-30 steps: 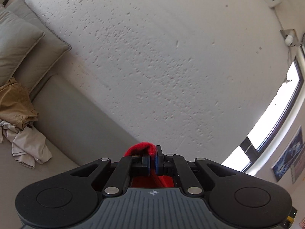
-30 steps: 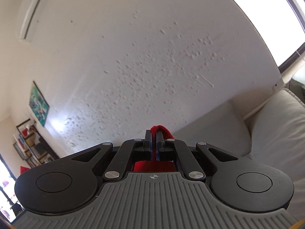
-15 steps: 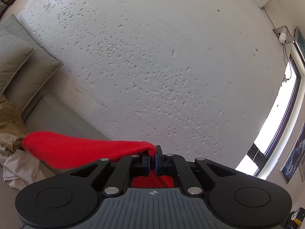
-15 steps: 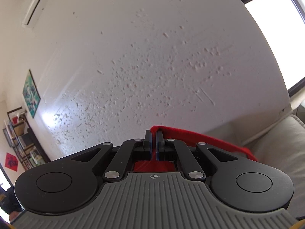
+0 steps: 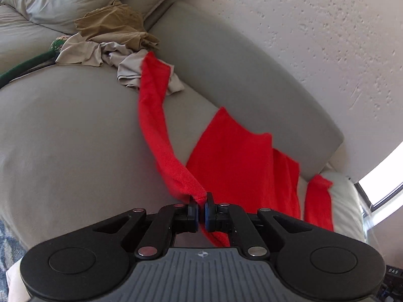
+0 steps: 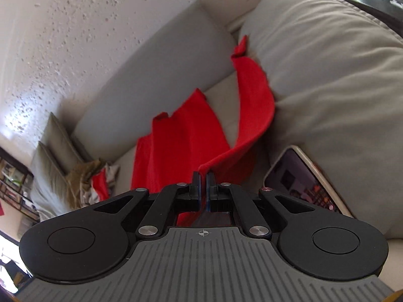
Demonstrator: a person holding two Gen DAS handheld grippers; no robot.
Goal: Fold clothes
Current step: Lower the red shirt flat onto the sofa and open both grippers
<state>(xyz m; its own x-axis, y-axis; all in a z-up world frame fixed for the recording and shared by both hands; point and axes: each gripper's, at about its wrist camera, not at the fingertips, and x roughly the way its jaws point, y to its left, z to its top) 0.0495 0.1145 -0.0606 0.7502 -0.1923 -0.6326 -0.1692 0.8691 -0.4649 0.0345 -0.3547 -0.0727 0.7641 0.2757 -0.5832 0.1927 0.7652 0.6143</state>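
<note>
A: Over the grey sofa (image 5: pixel 75 138), both grippers pinching the red garment (image 5: pixel 236 156)?
B: Yep. L gripper (image 5: pixel 201 210) fingers clamped on one edge, R gripper (image 6: pixel 203 186) clamped on another. Cloth drapes across seat & backrest.
A: Anything else nearby?
B: Phone (image 6: pixel 302 178) beside R gripper; pile of beige clothes (image 5: pixel 110 37) near the cushions.

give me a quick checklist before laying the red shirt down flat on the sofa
1. Left claw shut on red shirt: ok.
2. Right claw shut on the shirt's edge: ok.
3. Shirt spread flat: not ok, sleeves trail and twist.
4. Sofa seat bare under the shirt: cannot tell, partly hidden.
5. Left sleeve apart from the pile of clothes: not ok, it overlaps the pile.
6. Phone clear of the shirt: cannot tell, it lies close beside.
</note>
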